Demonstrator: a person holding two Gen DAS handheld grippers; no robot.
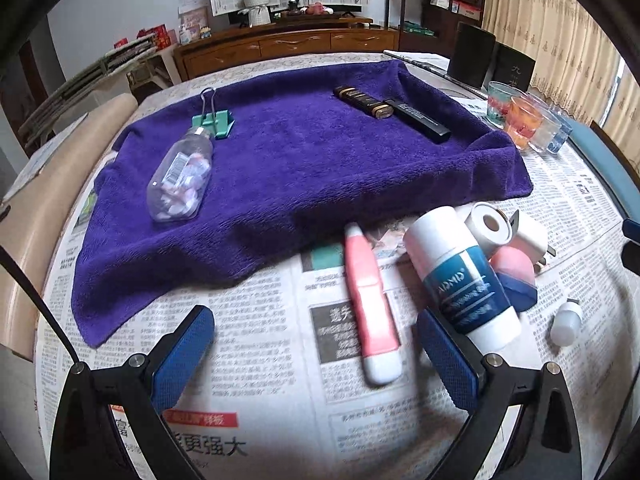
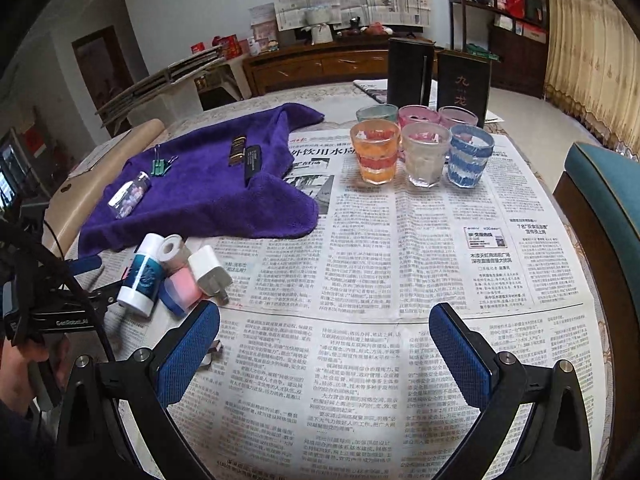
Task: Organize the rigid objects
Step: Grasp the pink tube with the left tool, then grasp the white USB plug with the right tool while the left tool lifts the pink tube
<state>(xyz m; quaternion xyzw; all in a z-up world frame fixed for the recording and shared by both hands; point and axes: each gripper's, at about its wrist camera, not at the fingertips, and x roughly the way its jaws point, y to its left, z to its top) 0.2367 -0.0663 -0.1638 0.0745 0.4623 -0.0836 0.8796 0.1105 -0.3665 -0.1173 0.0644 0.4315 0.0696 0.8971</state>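
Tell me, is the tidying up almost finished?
About halfway, it seems. Done: the clear bottle, green clip and two black tubes lie on the purple towel. In hand: nothing; the left gripper and right gripper are both open. Left: the pink pen, blue-and-white bottle, tape roll and white plug wait on the newspaper.

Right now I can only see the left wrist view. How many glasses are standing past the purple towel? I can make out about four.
Observer: Six glasses, in two rows of three. The front row is the orange glass, the white glass and the blue glass.
Operator: Is the right gripper holding anything?
Observer: No. The right gripper is open, with only newspaper between its fingers.
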